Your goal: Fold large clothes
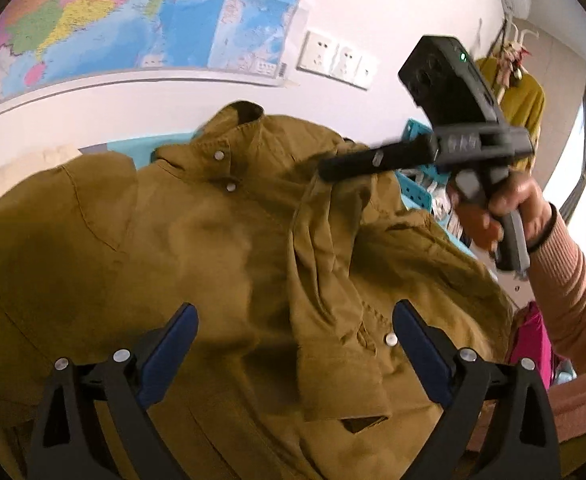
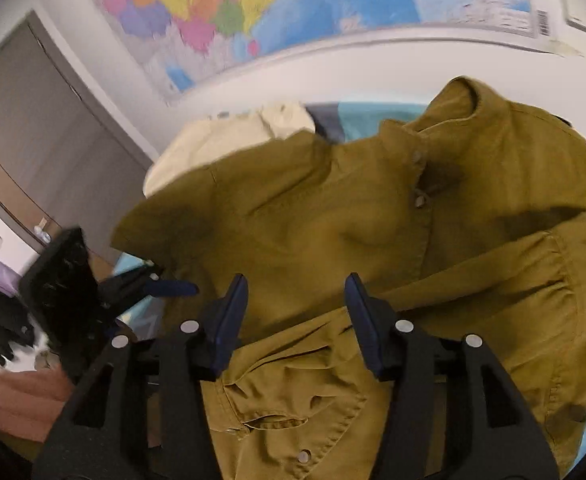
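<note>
An olive-brown jacket (image 1: 197, 248) with metal snaps lies spread on a light blue surface (image 1: 125, 148), collar (image 1: 241, 120) at the far side. One sleeve (image 1: 325, 280) is laid over its front. My left gripper (image 1: 295, 320) hovers open above the jacket's middle, nothing between its blue pads. A hand holds my right gripper (image 1: 327, 170) over the sleeve's upper end. In the right wrist view the right gripper (image 2: 296, 296) is open above the jacket (image 2: 333, 216), with the sleeve (image 2: 293, 400) below and not pinched. The left gripper (image 2: 173, 289) shows at the left edge.
A cream garment (image 2: 213, 148) lies beyond the jacket's left shoulder. A blue basket (image 1: 417, 184) stands at the right, with pink cloth (image 1: 533, 340) nearer. A wall map (image 1: 133, 16), sockets (image 1: 337, 60), a hanging yellow garment (image 1: 525, 100) and a door (image 2: 33, 128) surround the surface.
</note>
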A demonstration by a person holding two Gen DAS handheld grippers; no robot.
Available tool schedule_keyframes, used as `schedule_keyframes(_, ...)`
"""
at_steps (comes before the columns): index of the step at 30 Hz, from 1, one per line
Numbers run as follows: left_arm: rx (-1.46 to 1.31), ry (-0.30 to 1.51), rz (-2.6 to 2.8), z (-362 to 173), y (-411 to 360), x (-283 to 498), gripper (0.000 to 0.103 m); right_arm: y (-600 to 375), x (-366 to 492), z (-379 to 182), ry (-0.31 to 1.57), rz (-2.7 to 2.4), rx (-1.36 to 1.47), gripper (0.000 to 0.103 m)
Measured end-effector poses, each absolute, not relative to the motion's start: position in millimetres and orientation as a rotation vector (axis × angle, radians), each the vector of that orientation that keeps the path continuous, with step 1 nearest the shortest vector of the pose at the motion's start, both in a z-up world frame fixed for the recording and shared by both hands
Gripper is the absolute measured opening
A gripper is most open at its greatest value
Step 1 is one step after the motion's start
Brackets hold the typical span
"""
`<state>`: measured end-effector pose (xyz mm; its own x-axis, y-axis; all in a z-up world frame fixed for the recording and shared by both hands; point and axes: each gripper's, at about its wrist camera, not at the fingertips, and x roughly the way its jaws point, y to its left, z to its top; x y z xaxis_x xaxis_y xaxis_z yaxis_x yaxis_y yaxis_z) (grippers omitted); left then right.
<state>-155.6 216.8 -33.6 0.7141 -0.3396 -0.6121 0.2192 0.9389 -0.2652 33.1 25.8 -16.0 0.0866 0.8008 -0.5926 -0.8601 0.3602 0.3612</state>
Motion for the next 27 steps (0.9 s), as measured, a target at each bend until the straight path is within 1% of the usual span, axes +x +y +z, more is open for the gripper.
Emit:
schedule_keyframes(1, -0.175, 0.717, -0.328, -36, 215, -156, 0.096, 14, 33, -13, 0.797, 1.232, -0.068, 0.051)
schedule_keyframes(3, -0.178, 0.727, -0.37, -40, 211, -156, 0.096, -14, 37, -5, 0.741, 1.184, -0.043, 0.054)
schedule_keyframes(5, -0.159, 0.753, -0.417, -45, 202, -154, 0.096, -49, 44, -2, 0.699, 1.11, 0.015, 0.063)
schedule_keyframes(9, -0.082, 0.837, -0.436, -62, 183, -140, 0.096, -100, 71, -11, 0.699, 0.984, 0.088, 0.064)
schedule_keyframes(11, -0.059, 0.927, -0.395, -78, 180, -124, 0.07, -118, 84, -21, 0.71, 0.931, 0.127, 0.064)
schedule_keyframes(12, -0.062, 0.946, -0.389, -81, 183, -120, 0.041, -126, 90, -26, 0.711, 0.897, 0.132, 0.064)
schedule_keyframes(13, -0.092, 0.96, -0.385, -80, 191, -115, 0.023, -131, 96, -31, 0.714, 0.872, 0.144, 0.064)
schedule_keyframes(14, -0.129, 0.948, -0.366, -74, 204, -112, 0.01, -140, 103, -36, 0.724, 0.859, 0.184, 0.064)
schedule_keyframes(15, -0.152, 0.937, -0.343, -69, 214, -111, 0.003, -150, 109, -40, 0.725, 0.853, 0.197, 0.064)
schedule_keyframes(18, -0.245, 0.878, -0.216, -42, 261, -107, 0.003, -164, 124, -48, 0.715, 0.78, 0.2, 0.067)
schedule_keyframes(19, -0.251, 0.869, -0.169, -36, 271, -104, 0.004, -165, 131, -51, 0.721, 0.763, 0.206, 0.069)
schedule_keyframes(20, -0.262, 0.869, -0.121, -31, 282, -100, 0.005, -165, 139, -56, 0.729, 0.749, 0.225, 0.074)
schedule_keyframes(21, -0.273, 0.88, -0.095, -30, 288, -98, 0.009, -164, 146, -62, 0.743, 0.746, 0.238, 0.075)
schedule_keyframes(22, -0.268, 0.911, -0.06, -32, 294, -90, 0.011, -161, 156, -69, 0.771, 0.754, 0.256, 0.075)
schedule_keyframes(24, -0.245, 0.947, -0.039, -41, 294, -79, 0.011, -151, 165, -79, 0.807, 0.758, 0.254, 0.075)
schedule_keyframes(25, -0.238, 0.961, -0.033, -44, 292, -74, 0.012, -145, 169, -84, 0.823, 0.764, 0.242, 0.069)
schedule_keyframes(26, -0.223, 0.974, -0.028, -47, 289, -70, 0.012, -141, 170, -87, 0.83, 0.769, 0.226, 0.047)
schedule_keyframes(27, -0.211, 0.979, -0.019, -48, 288, -68, 0.014, -137, 171, -88, 0.834, 0.776, 0.206, 0.031)
